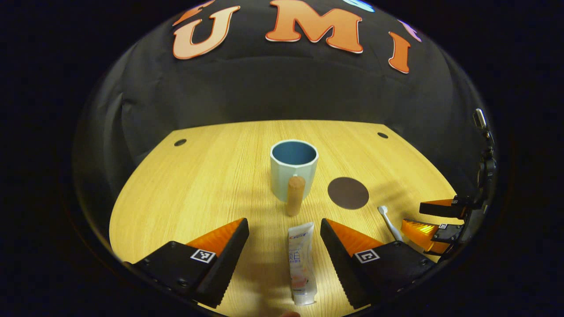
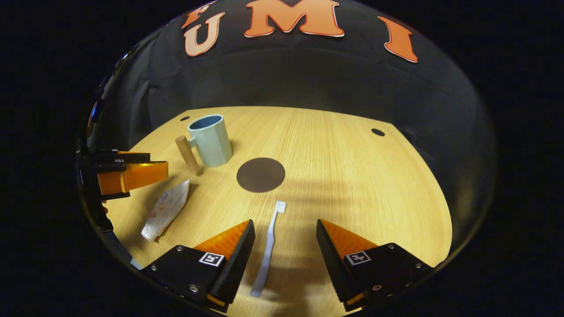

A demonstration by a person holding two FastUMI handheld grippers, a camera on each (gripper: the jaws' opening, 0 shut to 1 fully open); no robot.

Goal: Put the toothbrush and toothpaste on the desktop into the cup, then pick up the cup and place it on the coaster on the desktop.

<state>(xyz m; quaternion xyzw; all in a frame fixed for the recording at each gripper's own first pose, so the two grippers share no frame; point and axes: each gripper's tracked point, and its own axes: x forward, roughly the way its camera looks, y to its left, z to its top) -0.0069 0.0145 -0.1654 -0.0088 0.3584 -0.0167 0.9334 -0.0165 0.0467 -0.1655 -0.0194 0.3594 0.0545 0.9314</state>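
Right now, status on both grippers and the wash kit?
Left gripper open, straddling white toothpaste tube. Right gripper open, straddling white toothbrush. Pale blue wooden-handled cup empty, beside round dark coaster. Nothing blocking.

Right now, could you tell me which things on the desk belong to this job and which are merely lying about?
Job:
toothpaste
toothbrush
cup
coaster
left gripper and right gripper, both open

Lying about:
nothing loose; just the desktop and its holes

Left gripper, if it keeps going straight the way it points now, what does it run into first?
Probably the toothpaste tube, lying flat between the open fingers of the left gripper. Beyond it stands the cup, its wooden handle facing the tool. Height above the table is hard to judge.
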